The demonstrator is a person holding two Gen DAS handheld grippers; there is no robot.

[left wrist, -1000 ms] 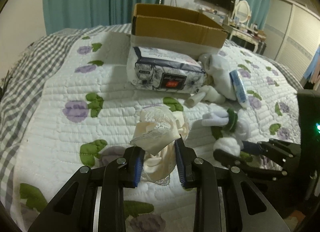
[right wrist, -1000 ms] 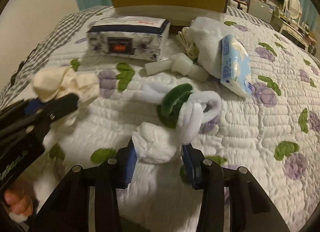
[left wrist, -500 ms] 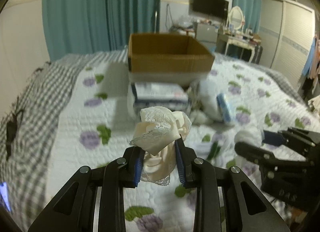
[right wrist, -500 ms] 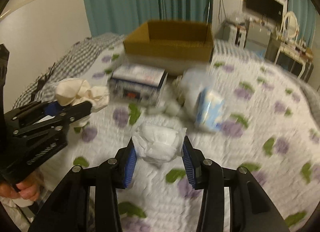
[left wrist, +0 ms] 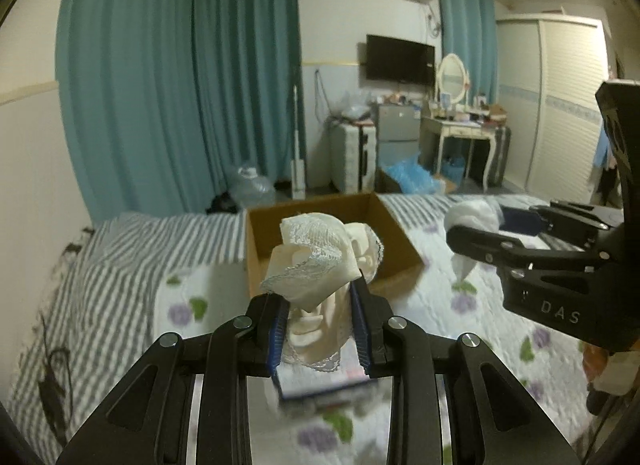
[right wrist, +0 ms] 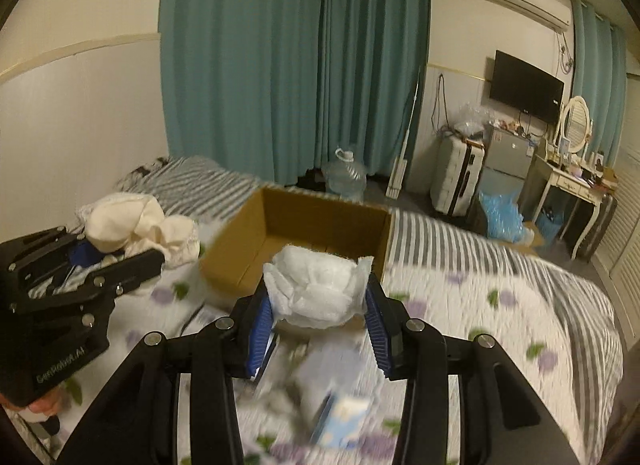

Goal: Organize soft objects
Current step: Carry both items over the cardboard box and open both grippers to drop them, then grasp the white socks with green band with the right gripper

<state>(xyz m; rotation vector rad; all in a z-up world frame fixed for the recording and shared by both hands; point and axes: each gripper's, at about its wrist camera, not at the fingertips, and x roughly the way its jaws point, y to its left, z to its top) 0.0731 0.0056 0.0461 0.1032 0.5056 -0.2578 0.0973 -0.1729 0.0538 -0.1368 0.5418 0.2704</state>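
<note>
Both tongs were closed on cargo: the left gripper (left wrist: 318, 327) pinched a cream lace-edged cloth (left wrist: 316, 265) between its blue pads, and the right gripper (right wrist: 318, 329) clamped a white fluffy bundle (right wrist: 316, 293), its jaws set wider because the bundle was bulkier. Each soft item was gripped low, so that most of it bulged above the fingertips; this hold presumably kept the fabric from slipping while it was carried clear of the quilted bed cover (left wrist: 460, 305). Both loads were raised in the air in front of the open cardboard box (left wrist: 256, 241), which stood on the bed ahead and appeared to be the intended container; judged from this, the carry was under way and release had not yet occurred. The left wrist view showed the right gripper (left wrist: 496, 231) from the side, its white load trailing a loose tail downward, a detail hidden in that gripper's own view. The right wrist view, conversely, showed the left gripper (right wrist: 100, 261) side-on with the cream cloth (right wrist: 136, 225) heaped over it, looked into the box (right wrist: 236, 253), where no contents could be seen, and revealed a blurred tissue pack (right wrist: 344, 421) lying on the cover below.
</note>
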